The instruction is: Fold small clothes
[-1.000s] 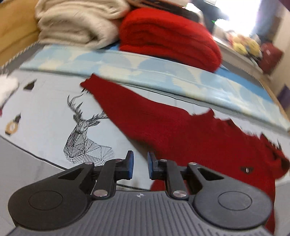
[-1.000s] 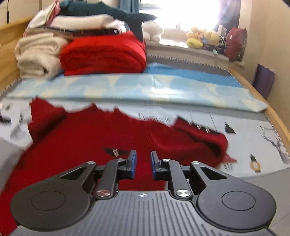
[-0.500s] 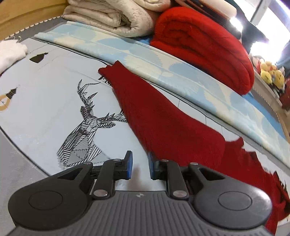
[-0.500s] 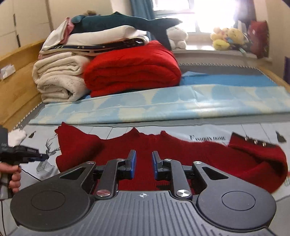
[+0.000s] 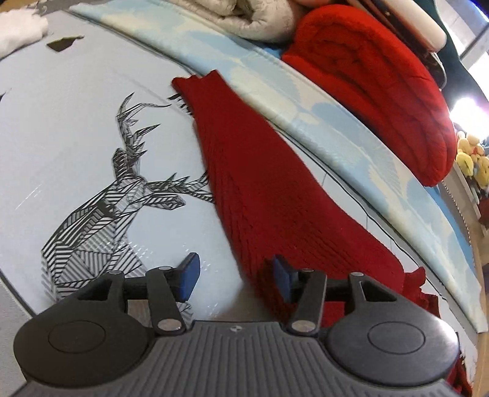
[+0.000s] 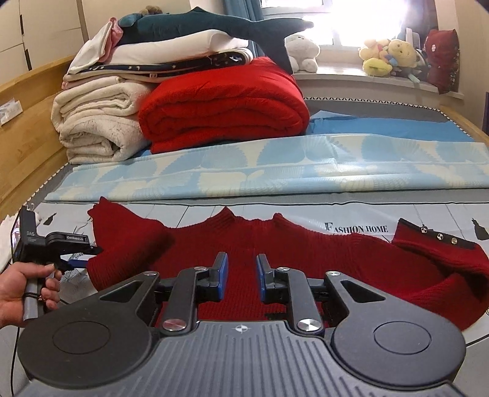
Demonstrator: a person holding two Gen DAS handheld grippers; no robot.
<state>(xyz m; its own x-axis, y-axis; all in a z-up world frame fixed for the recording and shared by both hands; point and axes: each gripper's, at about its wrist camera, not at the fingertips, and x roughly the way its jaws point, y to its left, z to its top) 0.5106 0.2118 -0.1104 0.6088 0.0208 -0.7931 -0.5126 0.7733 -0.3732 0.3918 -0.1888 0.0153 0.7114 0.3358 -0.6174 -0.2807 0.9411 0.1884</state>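
Note:
A dark red knit sweater (image 6: 244,244) lies spread on a printed bed sheet (image 6: 428,220), collar toward the far side. Its right sleeve (image 6: 440,262) is folded back, with a buttoned cuff. Its left sleeve (image 5: 262,183) stretches away in the left wrist view. My left gripper (image 5: 233,274) is open, low over the sleeve's edge near the shoulder, holding nothing; it also shows in the right wrist view (image 6: 82,256) at the sleeve. My right gripper (image 6: 241,271) is slightly open and empty above the sweater's body.
A folded red blanket (image 6: 223,113), cream blankets (image 6: 97,122) and a stack with a shark plush (image 6: 214,27) sit at the back. A blue patterned quilt (image 6: 275,165) lies behind the sweater. A white cloth (image 5: 21,30) lies far left. Wooden bed frame (image 6: 27,122) at left.
My left gripper has moved in low along the left sleeve and its jaws have opened wide. My right gripper has risen and pulled back, its jaws opened slightly.

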